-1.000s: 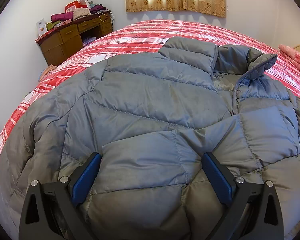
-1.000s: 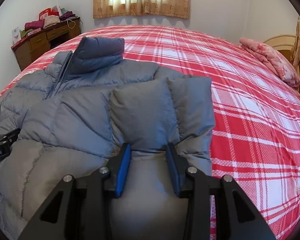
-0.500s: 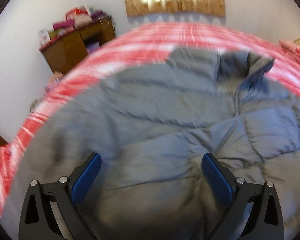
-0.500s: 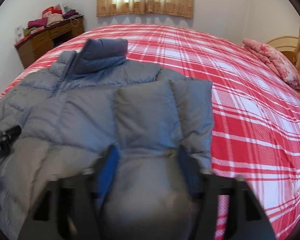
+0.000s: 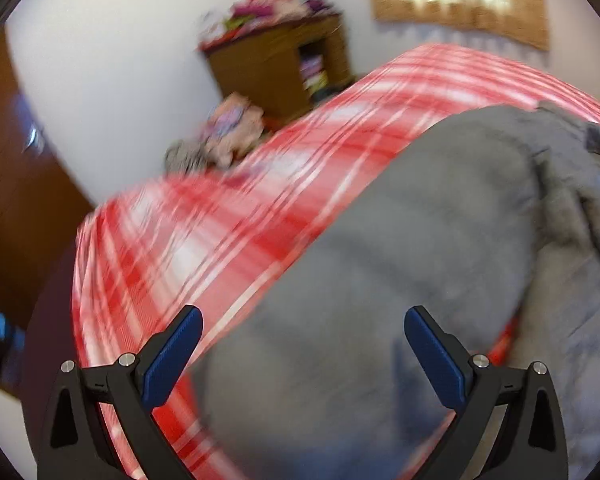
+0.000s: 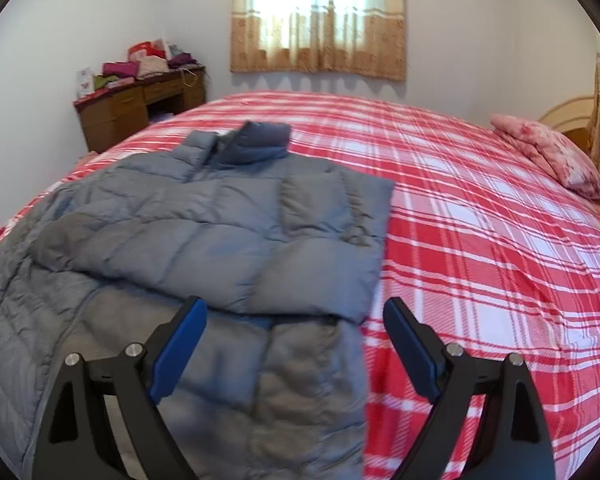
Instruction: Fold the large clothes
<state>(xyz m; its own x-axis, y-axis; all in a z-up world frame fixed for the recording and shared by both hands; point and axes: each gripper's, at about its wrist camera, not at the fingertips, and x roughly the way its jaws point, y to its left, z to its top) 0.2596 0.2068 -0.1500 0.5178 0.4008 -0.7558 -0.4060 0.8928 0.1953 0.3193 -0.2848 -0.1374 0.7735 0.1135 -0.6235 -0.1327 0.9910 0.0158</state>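
Since the grey puffer jacket [image 6: 204, 240] lies flat on the near left of the plaid bed [image 6: 480, 216], sleeve folded across its chest, my right gripper [image 6: 294, 344] and left gripper [image 5: 302, 354] gape wide, holding nothing.

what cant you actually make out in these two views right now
- Left wrist view: motion blur smears the grey jacket, so its quilting and fold edges are unreadable.
- Left wrist view: items on the wooden desk are blurred.
- Right wrist view: the jacket's near hem runs behind the right tongs and off the bottom edge.
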